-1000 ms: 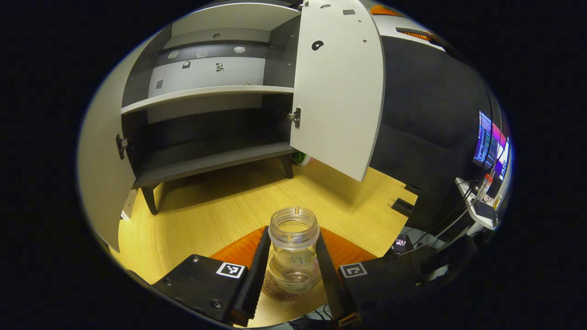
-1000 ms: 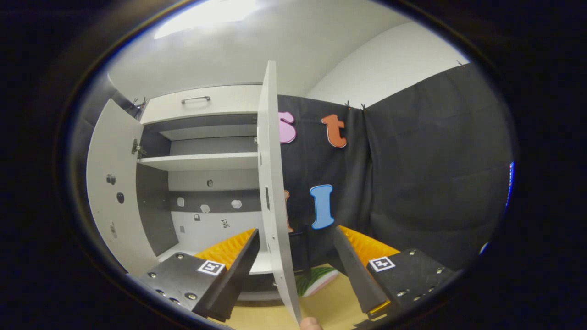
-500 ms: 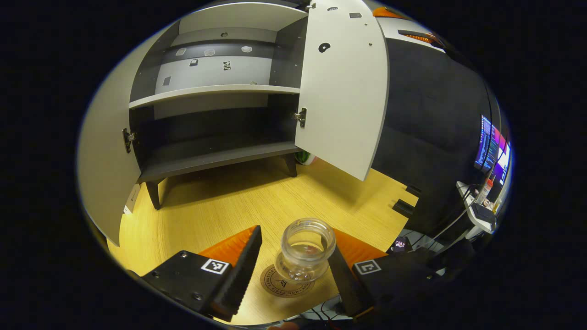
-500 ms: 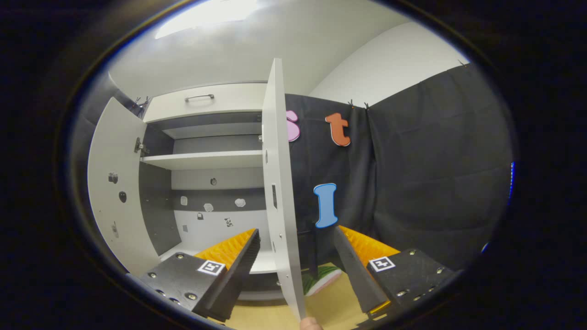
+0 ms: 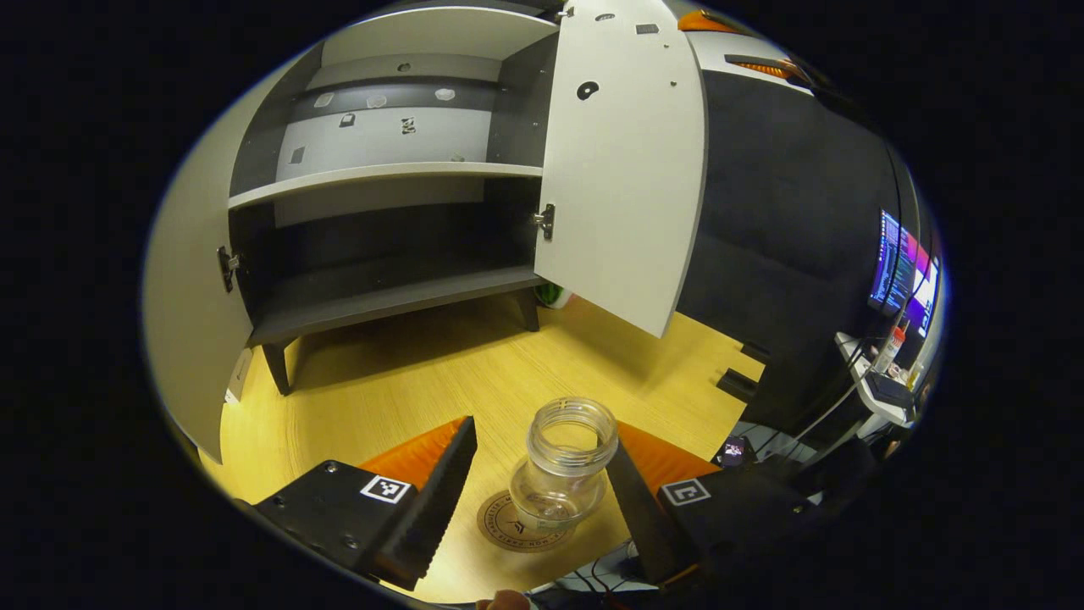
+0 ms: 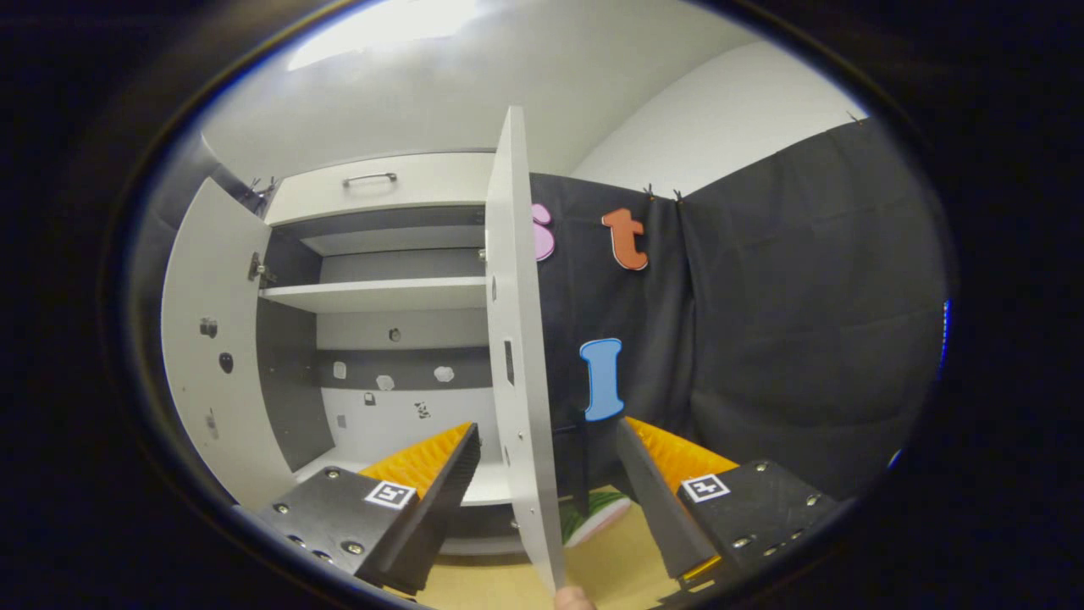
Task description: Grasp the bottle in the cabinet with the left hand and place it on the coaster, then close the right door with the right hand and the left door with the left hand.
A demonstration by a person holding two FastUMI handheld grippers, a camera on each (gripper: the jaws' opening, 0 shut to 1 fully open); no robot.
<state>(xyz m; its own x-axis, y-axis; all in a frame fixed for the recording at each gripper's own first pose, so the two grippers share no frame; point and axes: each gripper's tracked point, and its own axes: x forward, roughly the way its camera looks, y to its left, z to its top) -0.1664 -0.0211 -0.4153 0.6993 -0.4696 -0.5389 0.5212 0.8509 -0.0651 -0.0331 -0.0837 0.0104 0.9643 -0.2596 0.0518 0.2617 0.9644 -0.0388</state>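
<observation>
- A clear, lidless bottle (image 5: 563, 462) stood upright on a round coaster (image 5: 518, 525) near the front edge of a pale wooden table (image 5: 406, 381), as seen in the left gripper view.
- The left gripper (image 5: 542, 500) had its fingers spread wide on either side of the bottle; the left finger was clearly apart from the glass, and the right finger stood just beside it, with contact impossible to tell.
- Behind the table, the cabinet (image 5: 381, 174) stood with both doors swung out, its shelves bare apart from small marks on the back panel.
- The right door (image 5: 627, 169) hung open at an angle, and the left door (image 5: 182, 313) was folded back at the edge of the left gripper view.
- In the right gripper view, the right gripper (image 6: 542, 500) had its fingers spread, with the edge of the right door (image 6: 518, 356) standing between them, neither finger seen pressing on it.
- A fingertip (image 6: 576, 598) showed at the bottom edge of that view, just below the door's lower corner.
- A lit screen (image 5: 904, 275) glowed at the far right of the left gripper view.
</observation>
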